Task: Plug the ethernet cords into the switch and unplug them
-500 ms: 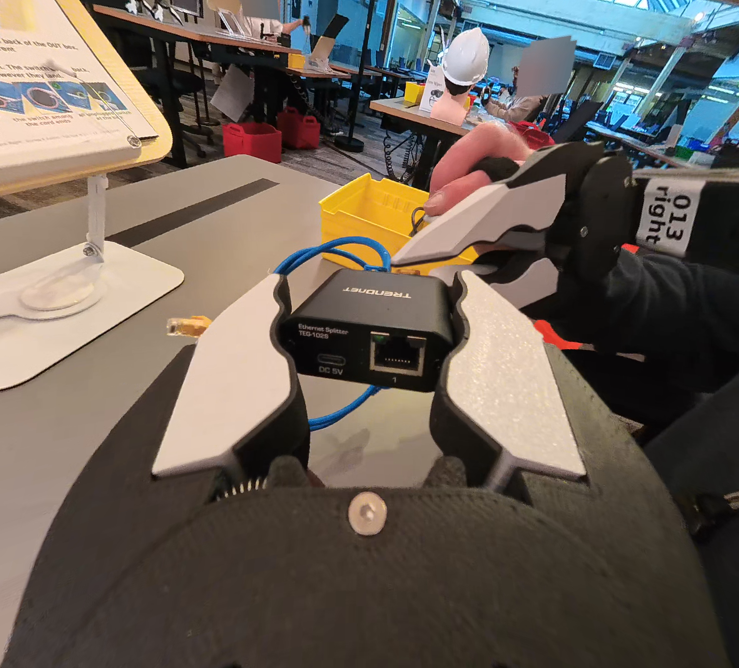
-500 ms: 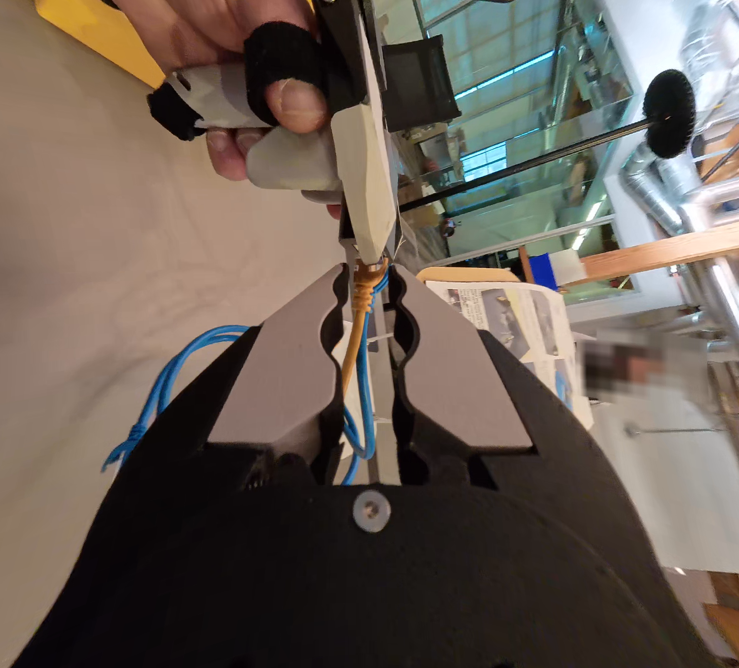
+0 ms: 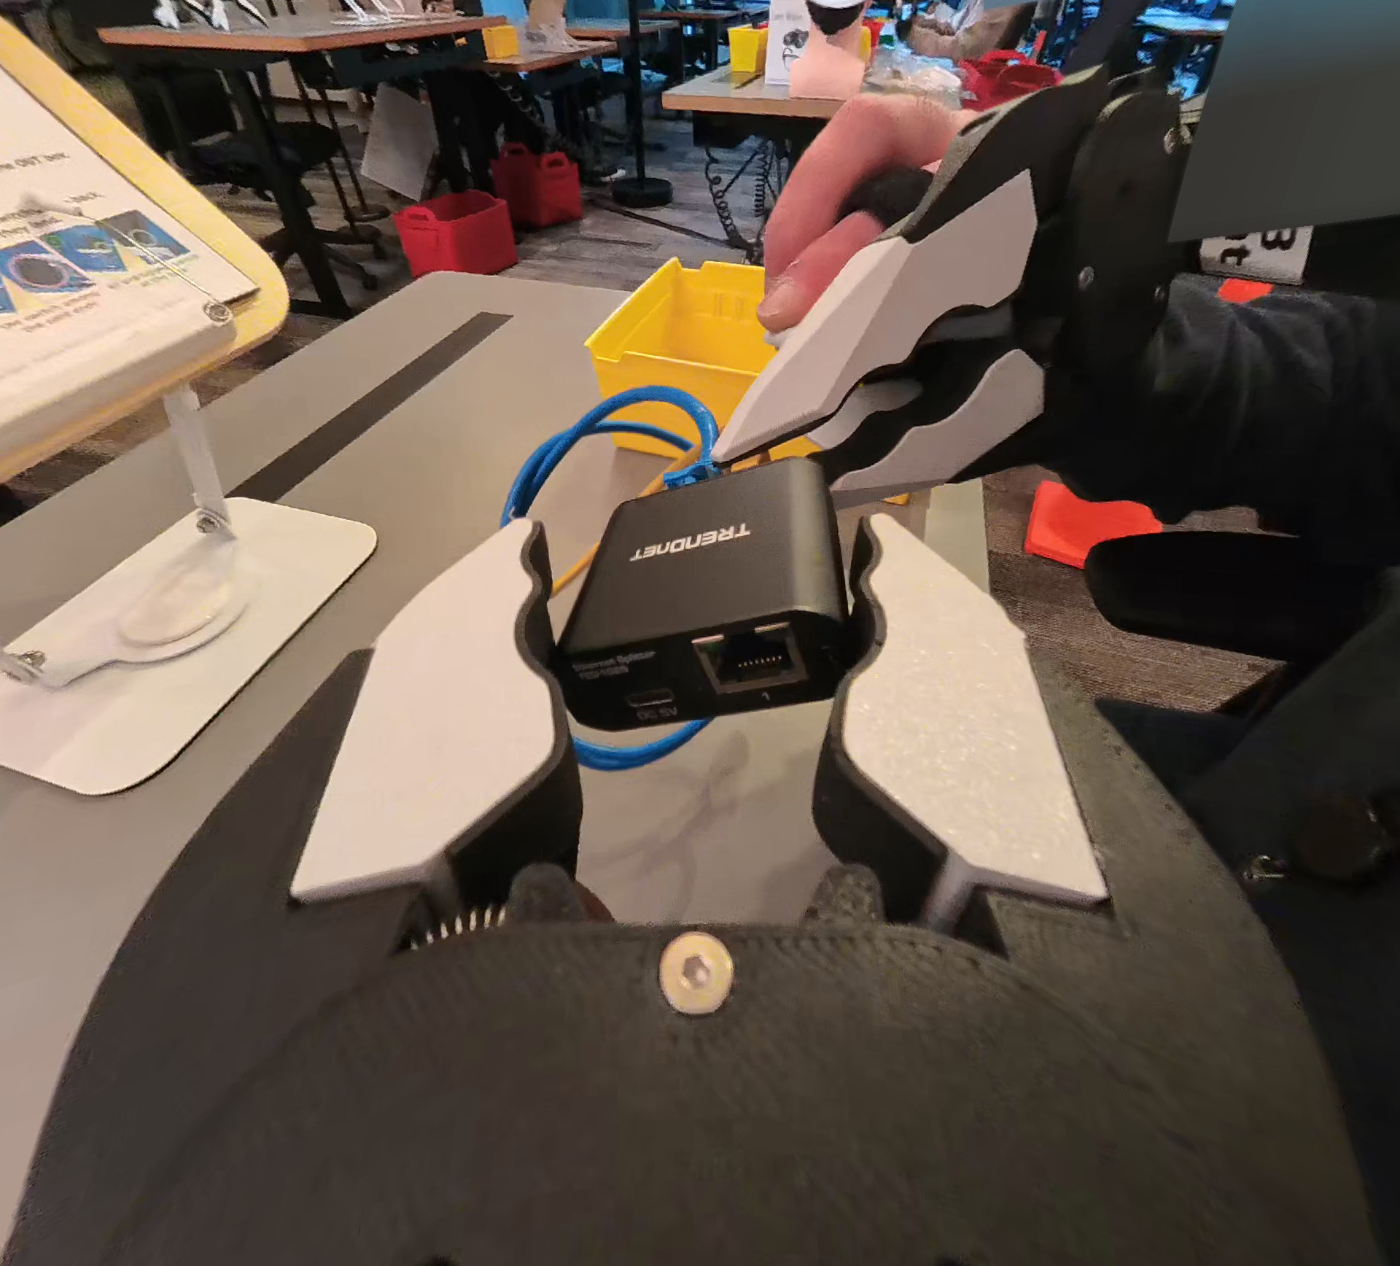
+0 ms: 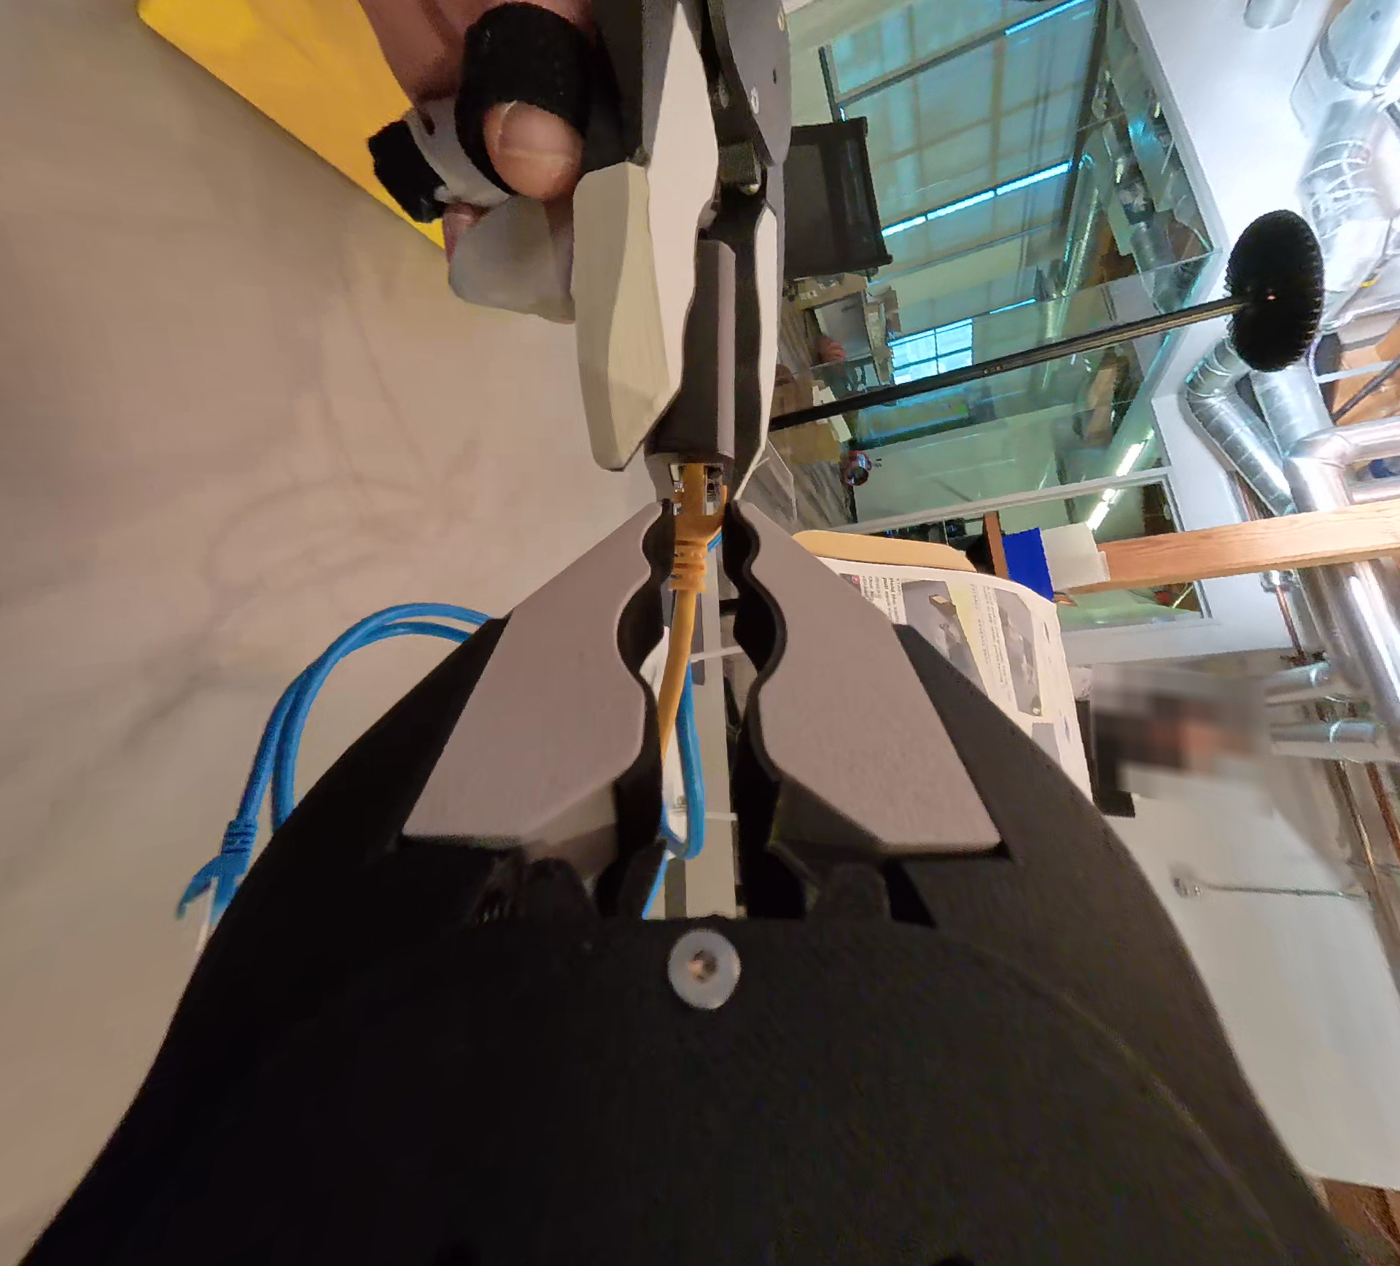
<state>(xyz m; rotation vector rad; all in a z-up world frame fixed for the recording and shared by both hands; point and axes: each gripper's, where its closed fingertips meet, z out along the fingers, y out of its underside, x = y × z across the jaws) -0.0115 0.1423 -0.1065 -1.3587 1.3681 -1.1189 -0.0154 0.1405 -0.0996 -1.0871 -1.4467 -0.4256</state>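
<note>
Left tool [image 3: 701, 536] closed on the black switch [image 3: 704, 593], one finger pressed to each side wall, the box tilted and held clear of the desk [image 3: 379, 442]. Front port facing the left wrist camera, empty.

Right tool [image 4: 695, 510] narrowed almost shut at the rear face, tips pinched on the boot of the yellow cord [image 4: 685, 593]. Clear plug sat at the mouth of a rear port; could not tell whether fully seated or part way out. Blue cord [image 4: 303, 684] looped on the desk beside the yellow bin [image 3: 667, 335], one end lying free; run of the other end behind the switch not clear.

Risks, as judged from here:
- Plug cocked in the port if pushed or pulled off the port's line, since both tools were hand-held and free to drift.
- Latch tab possibly not pressed by a grip on the boot alone; a hard pull could then drag the switch through the left tool's fingers.
- Slip of the smooth switch under that side grip.
- Blue loop snagged by the moving right tool.
</note>
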